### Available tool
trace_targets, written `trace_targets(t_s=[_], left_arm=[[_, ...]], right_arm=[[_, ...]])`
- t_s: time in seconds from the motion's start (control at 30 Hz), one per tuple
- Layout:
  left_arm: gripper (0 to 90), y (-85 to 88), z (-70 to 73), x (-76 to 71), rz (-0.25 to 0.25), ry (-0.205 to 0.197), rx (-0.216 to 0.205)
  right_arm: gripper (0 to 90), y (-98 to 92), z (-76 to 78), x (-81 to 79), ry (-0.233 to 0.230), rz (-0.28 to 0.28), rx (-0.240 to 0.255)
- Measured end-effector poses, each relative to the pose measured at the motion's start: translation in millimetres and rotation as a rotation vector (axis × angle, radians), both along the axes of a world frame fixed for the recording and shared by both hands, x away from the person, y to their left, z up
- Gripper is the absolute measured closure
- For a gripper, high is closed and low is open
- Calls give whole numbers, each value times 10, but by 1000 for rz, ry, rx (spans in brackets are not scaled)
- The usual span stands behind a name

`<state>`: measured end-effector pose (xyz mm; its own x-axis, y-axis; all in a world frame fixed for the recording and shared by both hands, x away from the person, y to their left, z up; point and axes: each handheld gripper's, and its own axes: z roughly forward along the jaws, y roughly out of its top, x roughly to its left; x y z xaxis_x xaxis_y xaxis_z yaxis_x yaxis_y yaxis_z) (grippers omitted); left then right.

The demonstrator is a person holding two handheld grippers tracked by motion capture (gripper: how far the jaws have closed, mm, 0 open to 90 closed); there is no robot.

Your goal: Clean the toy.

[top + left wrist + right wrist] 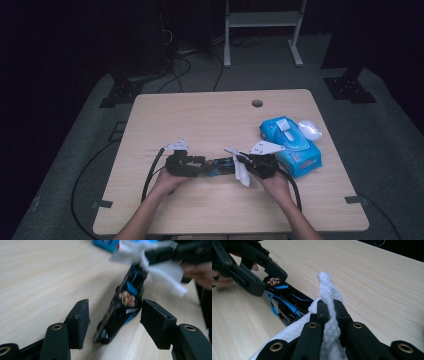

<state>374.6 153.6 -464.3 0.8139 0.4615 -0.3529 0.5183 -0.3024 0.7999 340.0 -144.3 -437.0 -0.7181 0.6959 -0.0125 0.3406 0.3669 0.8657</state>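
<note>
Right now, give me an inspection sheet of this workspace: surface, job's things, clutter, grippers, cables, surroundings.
Surface: light wooden table, round hole near far edge.
Job's things: black-and-blue gadget lying on the table; white wipe bunched.
Clutter: blue wipes pack, lid open; crumpled clear wrapper beside it.
Grippers: left gripper open, jaws either side of the gadget, not pressing; right gripper shut on the wipe.
Cables: black cable trails from the left gripper off the near edge.
Surroundings: grey floor, white frame beyond, dark backdrop.
</note>
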Motion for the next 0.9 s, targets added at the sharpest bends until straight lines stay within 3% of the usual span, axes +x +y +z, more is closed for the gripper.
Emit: trace_targets(t_s=[0.1,0.23,0.37,0.43,0.53,0.67,0.9], left_arm=[[408,22,21,8,13,18,-81],[402,32,76,29,43,2,-82],[386,68,50,65,53,43,-103],[381,54,46,59,46,41,-88],[381,15,27,50,42,32,-30],[384,40,46,69,65,50,-95],[382,94,75,117,97,56,-83]], right_arm=[[849,0,-6,-13,-5,2,4],[849,-1,-7,-12,-7,4,3],[849,-2,-9,-14,-7,4,5],[849,-4,-10,-13,-8,6,5],[849,-4,-8,-14,-8,11,3],[849,-6,-6,-17,-7,15,-1],[849,-5,0,-12,-5,18,-5]])
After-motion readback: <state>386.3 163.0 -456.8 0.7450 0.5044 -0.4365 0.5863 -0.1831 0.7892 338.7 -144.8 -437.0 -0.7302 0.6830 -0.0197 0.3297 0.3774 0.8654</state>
